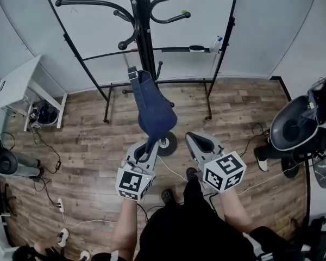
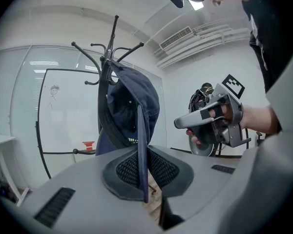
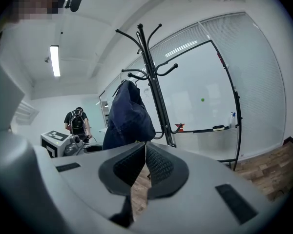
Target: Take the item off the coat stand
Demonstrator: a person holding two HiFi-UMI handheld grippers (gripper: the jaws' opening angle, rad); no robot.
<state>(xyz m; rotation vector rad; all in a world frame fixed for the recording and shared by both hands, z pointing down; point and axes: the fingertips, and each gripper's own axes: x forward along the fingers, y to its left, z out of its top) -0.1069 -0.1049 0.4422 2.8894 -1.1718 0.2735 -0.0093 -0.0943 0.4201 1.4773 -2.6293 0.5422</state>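
A dark blue denim cap (image 1: 154,112) hangs beside the pole of the black coat stand (image 1: 143,20), its back strap (image 1: 133,73) up against the pole. Whether the strap still sits on a hook I cannot tell. My left gripper (image 1: 148,150) is shut on the cap's brim (image 2: 142,150), which stands edge-on between the pads. The cap's crown (image 2: 130,106) rises just beyond, in front of the coat stand (image 2: 109,57). My right gripper (image 1: 199,143) hovers to the right of the cap, shut with nothing in it. From it, the cap (image 3: 129,116) and the stand (image 3: 154,82) lie ahead to the left.
A whiteboard on a black frame (image 1: 220,48) stands behind the coat stand. A white desk (image 1: 16,83) is at the left, a dark chair (image 1: 296,126) at the right. Cables (image 1: 49,170) run over the wooden floor. A person with a backpack (image 3: 78,122) stands far off.
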